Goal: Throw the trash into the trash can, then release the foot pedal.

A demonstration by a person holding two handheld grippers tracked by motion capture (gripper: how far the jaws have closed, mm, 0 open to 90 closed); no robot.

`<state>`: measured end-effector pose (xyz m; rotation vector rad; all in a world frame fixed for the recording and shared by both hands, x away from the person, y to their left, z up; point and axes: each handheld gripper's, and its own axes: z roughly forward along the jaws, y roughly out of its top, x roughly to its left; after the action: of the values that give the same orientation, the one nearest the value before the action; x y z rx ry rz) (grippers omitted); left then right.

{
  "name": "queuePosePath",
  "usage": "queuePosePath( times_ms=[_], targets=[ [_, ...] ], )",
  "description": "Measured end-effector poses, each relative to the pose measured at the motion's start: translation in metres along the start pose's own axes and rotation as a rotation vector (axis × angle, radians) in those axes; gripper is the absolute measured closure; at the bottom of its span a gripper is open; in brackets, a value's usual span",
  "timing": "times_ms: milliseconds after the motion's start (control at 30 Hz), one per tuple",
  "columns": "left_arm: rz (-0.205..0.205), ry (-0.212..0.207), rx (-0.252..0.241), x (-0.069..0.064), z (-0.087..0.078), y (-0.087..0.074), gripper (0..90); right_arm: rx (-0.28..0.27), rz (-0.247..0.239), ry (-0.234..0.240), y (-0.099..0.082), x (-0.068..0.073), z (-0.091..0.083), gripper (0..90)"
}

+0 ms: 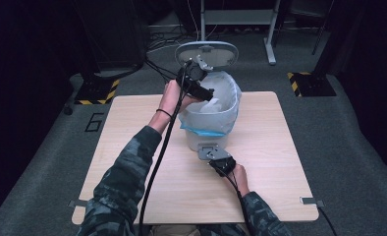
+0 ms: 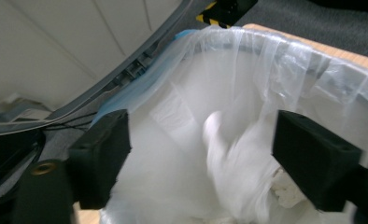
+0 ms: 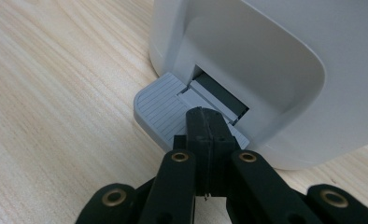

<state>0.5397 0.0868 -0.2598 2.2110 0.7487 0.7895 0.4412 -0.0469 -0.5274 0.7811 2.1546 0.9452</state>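
The right gripper has its jaws pressed together, tips down on the ribbed grey pedal at the near foot of the 1 smooth white bin, mid-counter. The left gripper holds its 2 blocky black jaws apart over a crinkled clear liner; a white wad blurs between them, untouched. The high view adds the raised lid.

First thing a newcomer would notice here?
Probably the white pedal bin mid-table with its lid flipped up and a clear liner draped over the rim. The right gripper, jaws shut, presses on the grey foot pedal at the bin's base. The left gripper hangs open over the bin's mouth, a blurred white scrap between its jaws.
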Motion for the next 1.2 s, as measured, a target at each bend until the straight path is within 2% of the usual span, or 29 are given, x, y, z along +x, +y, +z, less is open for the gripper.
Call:
queuePosePath(
  times_ms=[100,133,200,267,600,667,933,1033,1200],
  targets=[
    [-0.013,0.000,-0.013,0.003,-0.009,-0.005,14.8,0.000,0.001,0.001,0.000,0.000,0.000,90.0],
    [-0.004,-0.003,-0.016,0.006,-0.012,-0.007,13.9,0.000,0.000,-0.006,0.000,0.000,0.000,90.0],
    [-0.038,-0.006,-0.026,0.008,-0.017,-0.012,12.7,0.000,0.000,0.002,0.000,0.000,0.000,90.0],
    [-0.044,-0.009,-0.031,0.012,-0.023,-0.016,11.3,0.000,0.001,-0.008,0.000,0.000,0.000,90.0],
    [-0.068,0.033,-0.075,0.019,-0.051,-0.041,10.2,0.001,0.001,-0.010,0.000,-0.001,0.000,90.0],
    [-0.069,0.035,-0.073,0.019,-0.053,-0.046,10.2,-0.008,0.024,0.004,0.000,0.001,0.000,90.0],
    [-0.086,0.042,-0.071,0.021,-0.061,-0.067,10.1,-0.006,0.020,0.003,0.000,0.000,0.000,90.0],
    [-0.114,0.054,-0.071,0.024,-0.063,-0.079,8.2,-0.009,0.028,0.017,0.000,0.001,0.001,90.0],
    [-0.149,0.075,-0.070,0.027,-0.064,-0.102,5.8,-0.003,0.019,0.011,0.000,-0.001,0.000,90.0]
  ],
)
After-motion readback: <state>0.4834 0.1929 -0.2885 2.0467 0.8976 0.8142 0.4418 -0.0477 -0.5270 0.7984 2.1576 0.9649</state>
